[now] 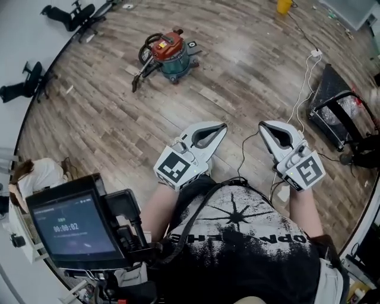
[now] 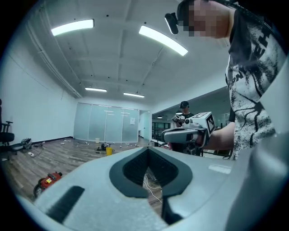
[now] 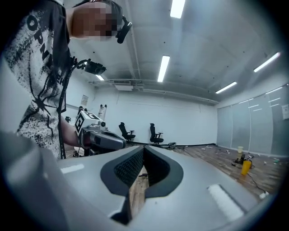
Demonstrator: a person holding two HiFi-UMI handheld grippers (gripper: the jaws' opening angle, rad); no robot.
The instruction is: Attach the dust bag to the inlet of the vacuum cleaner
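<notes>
Both tools, the left gripper and the right gripper, sit level with jaws clenched on nothing (no dust bag is discernible), apparently because the vacuum cleaner stands well apart on the floor.

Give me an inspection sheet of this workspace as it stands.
Surface: wood-plank floor, no table seen.
Job's things: red-and-teal canister vacuum cleaner on the floor, far from both grippers; dust bag, nothing seen.
Clutter: yellow container at the far edge; black frame rack at right.
Grippers: left gripper and right gripper side by side, fingers shut, both empty.
Cables: white cord and plug trailing across the floor.
Surroundings: black office chairs at the floor's left edge; dark screen at lower left.
</notes>
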